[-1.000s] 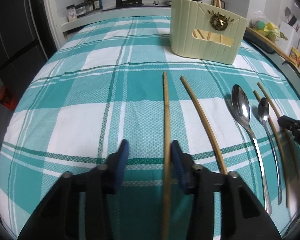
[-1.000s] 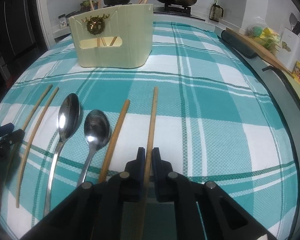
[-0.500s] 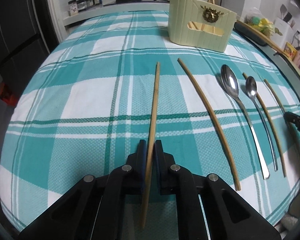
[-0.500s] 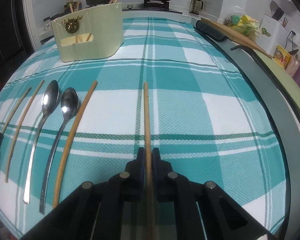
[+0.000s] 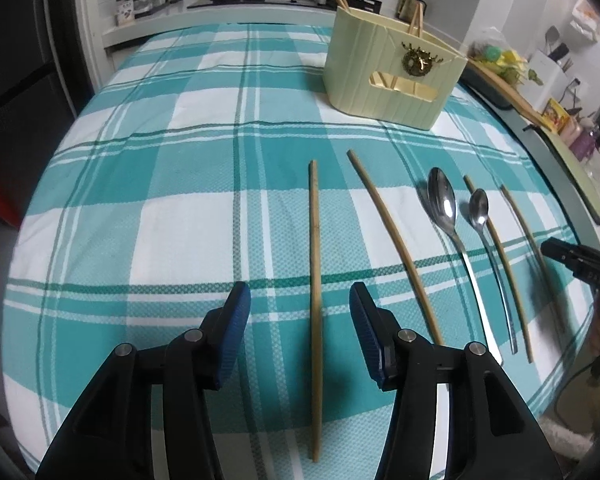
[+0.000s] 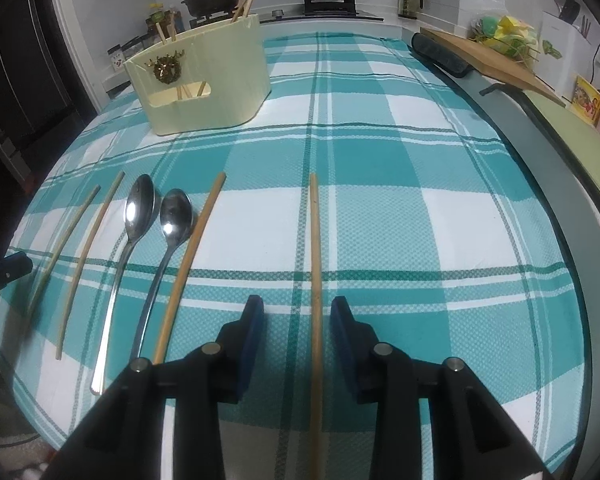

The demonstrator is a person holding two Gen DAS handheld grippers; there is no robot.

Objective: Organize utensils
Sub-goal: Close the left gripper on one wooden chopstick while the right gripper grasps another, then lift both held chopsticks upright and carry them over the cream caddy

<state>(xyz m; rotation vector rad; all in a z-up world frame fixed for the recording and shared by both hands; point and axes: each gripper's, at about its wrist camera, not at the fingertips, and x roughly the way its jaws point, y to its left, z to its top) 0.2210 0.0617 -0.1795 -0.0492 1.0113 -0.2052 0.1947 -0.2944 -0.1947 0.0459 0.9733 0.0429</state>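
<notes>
Left gripper (image 5: 300, 312): fingers (image 5: 236, 312) opening, blue pads apart, a chopstick (image 5: 315, 248) lying between them untouched on either side. It lies flat on the checked cloth (image 5: 180, 216), running straight away from the camera.

Right gripper (image 6: 297, 316): fingers (image 6: 256, 320) also opening, narrower gap, a second chopstick (image 6: 315, 248) centred between the pads, not pressed. Flat on the cloth as well.

Outward, left wrist view: another chopstick (image 5: 396, 248) just right of the first, then a large spoon (image 5: 444, 208), a small spoon (image 5: 480, 208), and two more sticks beyond, in a row across the counter (image 6: 548, 184). The right gripper's tip shows at the far right edge.

Further back: cream utensil holder (image 5: 388, 80), upright, a few chopsticks already standing in it. Stove with pans behind.

Judgement: both sticks appear just set down or released; none of the laid-out pieces is in the holder yet.

Risks from here:
- Thin round sticks on woven cloth; a pad brushing one on withdrawal would roll it into its neighbour.
- Re-closing off-centre would pivot a stick rather than lift it.
- Spoons lie close together; a wide grasp could catch both handles.
- Dropping a stick at an angle into the holder could foul those already standing inside.
</notes>
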